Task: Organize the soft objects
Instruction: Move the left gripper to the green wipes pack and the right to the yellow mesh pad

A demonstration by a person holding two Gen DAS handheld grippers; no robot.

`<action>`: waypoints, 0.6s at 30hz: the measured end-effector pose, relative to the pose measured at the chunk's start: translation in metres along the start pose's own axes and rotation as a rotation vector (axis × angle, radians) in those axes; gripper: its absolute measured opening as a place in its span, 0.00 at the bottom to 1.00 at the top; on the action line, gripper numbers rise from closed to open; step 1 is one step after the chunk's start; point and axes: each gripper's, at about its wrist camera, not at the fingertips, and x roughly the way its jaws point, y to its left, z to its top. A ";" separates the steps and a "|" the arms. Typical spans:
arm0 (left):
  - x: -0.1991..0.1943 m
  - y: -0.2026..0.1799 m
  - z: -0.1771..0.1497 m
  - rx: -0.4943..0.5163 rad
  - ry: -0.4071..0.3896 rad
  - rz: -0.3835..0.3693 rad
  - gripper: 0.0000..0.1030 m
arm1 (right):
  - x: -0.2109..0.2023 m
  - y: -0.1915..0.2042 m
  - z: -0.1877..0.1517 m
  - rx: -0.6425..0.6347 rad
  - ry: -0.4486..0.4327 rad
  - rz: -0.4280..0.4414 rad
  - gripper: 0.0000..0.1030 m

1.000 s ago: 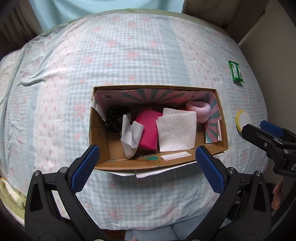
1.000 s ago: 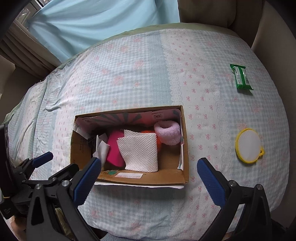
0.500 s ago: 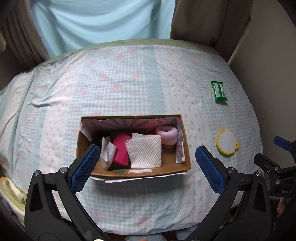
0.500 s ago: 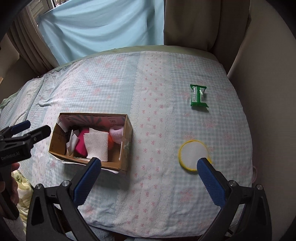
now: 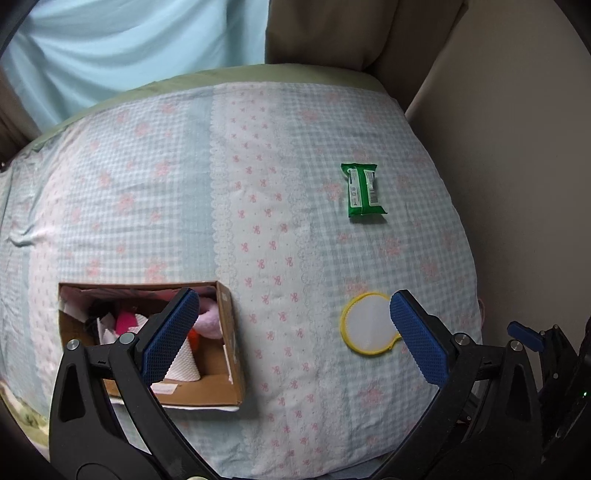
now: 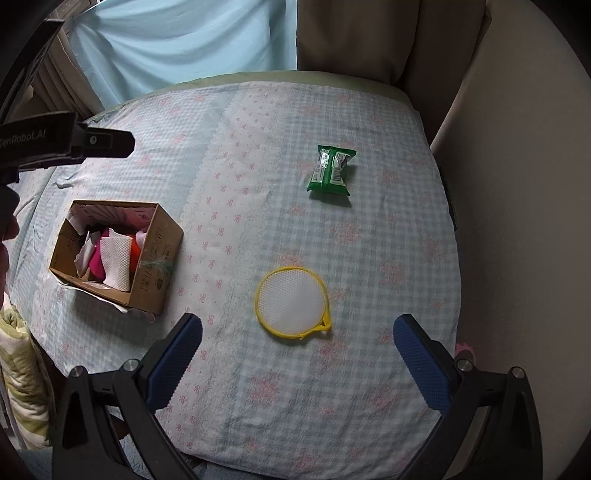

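A cardboard box [image 5: 229, 334] [image 6: 155, 254] sits on the left of the bed, holding a white textured cloth [image 6: 116, 260], a magenta cloth [image 6: 96, 264], a pink fluffy piece [image 5: 207, 321] and other soft items. A round white pad with a yellow rim [image 5: 367, 324] [image 6: 291, 297] lies on the sheet to the right. Farther back lies a green wipes pack [image 5: 363, 189] [image 6: 330, 170]. My left gripper [image 5: 291, 336] is open and empty, hovering between box and pad. Open and empty too, my right gripper [image 6: 297, 356] hangs just in front of the yellow-rimmed pad.
The bed [image 6: 258, 206] has a blue-and-pink checked sheet. A beige wall [image 6: 517, 184] runs along its right edge, and light blue and brown curtains [image 6: 207, 33] hang behind. The other gripper's body [image 6: 62, 140] reaches in at the upper left of the right wrist view.
Both grippers have pulled back from the box and swung right. The box has slid to the left in both views, and the yellow-rimmed pad and green pack are now central.
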 end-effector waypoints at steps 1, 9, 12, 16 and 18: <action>0.010 -0.006 0.008 0.010 0.013 -0.007 1.00 | 0.006 -0.004 0.000 -0.004 0.006 0.001 1.00; 0.082 -0.039 0.080 0.084 0.093 -0.056 1.00 | 0.058 -0.019 0.009 0.000 0.083 0.007 1.00; 0.113 -0.049 0.106 0.119 0.118 -0.064 1.00 | 0.079 -0.021 0.011 0.020 0.109 0.006 1.00; 0.165 -0.062 0.132 0.158 0.161 -0.056 1.00 | 0.116 -0.017 0.008 0.032 0.150 -0.007 1.00; 0.192 -0.069 0.141 0.178 0.189 -0.062 1.00 | 0.136 -0.013 0.004 0.038 0.173 -0.017 1.00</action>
